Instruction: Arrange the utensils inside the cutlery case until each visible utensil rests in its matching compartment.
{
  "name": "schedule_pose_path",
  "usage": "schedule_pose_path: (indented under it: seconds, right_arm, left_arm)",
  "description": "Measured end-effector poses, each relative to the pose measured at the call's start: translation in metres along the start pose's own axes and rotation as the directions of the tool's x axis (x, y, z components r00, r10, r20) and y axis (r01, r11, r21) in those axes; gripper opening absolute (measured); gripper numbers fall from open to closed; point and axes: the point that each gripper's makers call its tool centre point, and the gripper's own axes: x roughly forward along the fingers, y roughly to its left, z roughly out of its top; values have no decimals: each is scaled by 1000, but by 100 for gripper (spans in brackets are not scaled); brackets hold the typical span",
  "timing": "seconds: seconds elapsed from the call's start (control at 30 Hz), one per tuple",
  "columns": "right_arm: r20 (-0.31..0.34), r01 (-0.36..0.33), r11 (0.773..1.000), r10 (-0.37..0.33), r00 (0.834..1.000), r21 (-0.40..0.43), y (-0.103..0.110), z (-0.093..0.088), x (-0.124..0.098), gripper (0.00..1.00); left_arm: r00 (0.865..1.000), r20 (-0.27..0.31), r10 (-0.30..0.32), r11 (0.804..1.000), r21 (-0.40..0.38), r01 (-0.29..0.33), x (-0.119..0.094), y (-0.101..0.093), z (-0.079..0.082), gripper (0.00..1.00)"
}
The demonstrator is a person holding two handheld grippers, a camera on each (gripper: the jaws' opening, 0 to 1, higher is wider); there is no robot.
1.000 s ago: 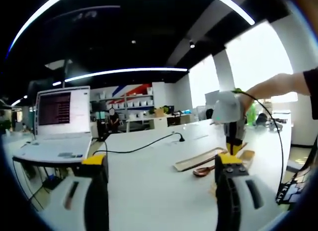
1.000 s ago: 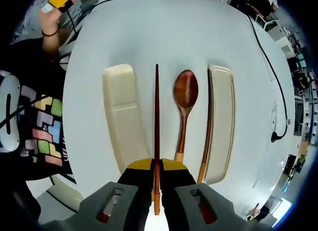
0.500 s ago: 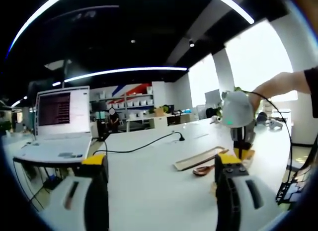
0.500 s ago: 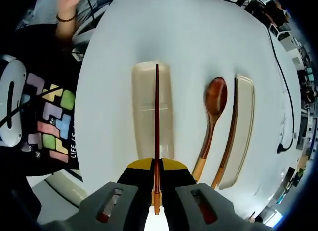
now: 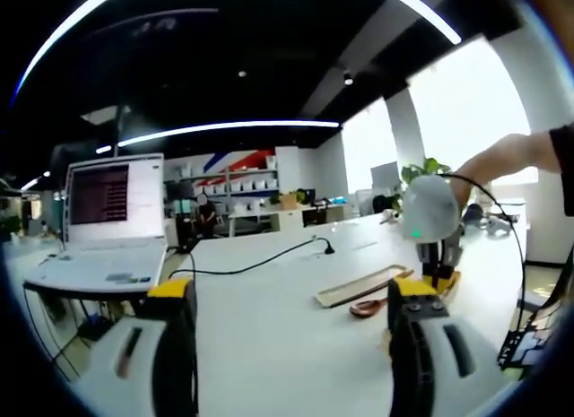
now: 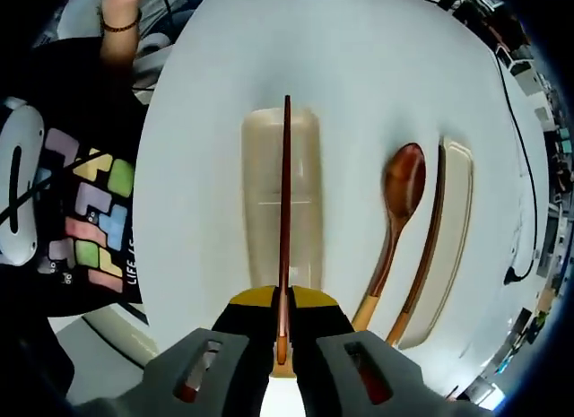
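Pinching a chopstick, the right gripper points down over the case.

Right gripper view: lower end of dark red-brown wooden chopstick hidden between closed jaws; part of beige plastic case tray hidden under chopstick.
Left gripper view: reddish-brown wooden spoon partly hidden behind own right jaw; laptop screen text too small to read.
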Motion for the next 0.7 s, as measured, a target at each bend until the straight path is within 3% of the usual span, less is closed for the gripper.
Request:
schedule_pose_path:
  seconds: [0.4, 0.7]
  right_arm:
    - [-7, -13, 1000, 13, 1000, -27, 3, 3, 6, 3]
    - [-29, -36, 999, 35, 999, -15, 7, -6, 9, 3]
  left_arm:
    - [1000, -5, 4, 1000, -5, -4, -1, 1, -1, 93]
    - [1000, -1, 11, 1000, -17, -11, -3, 5, 0, 93]
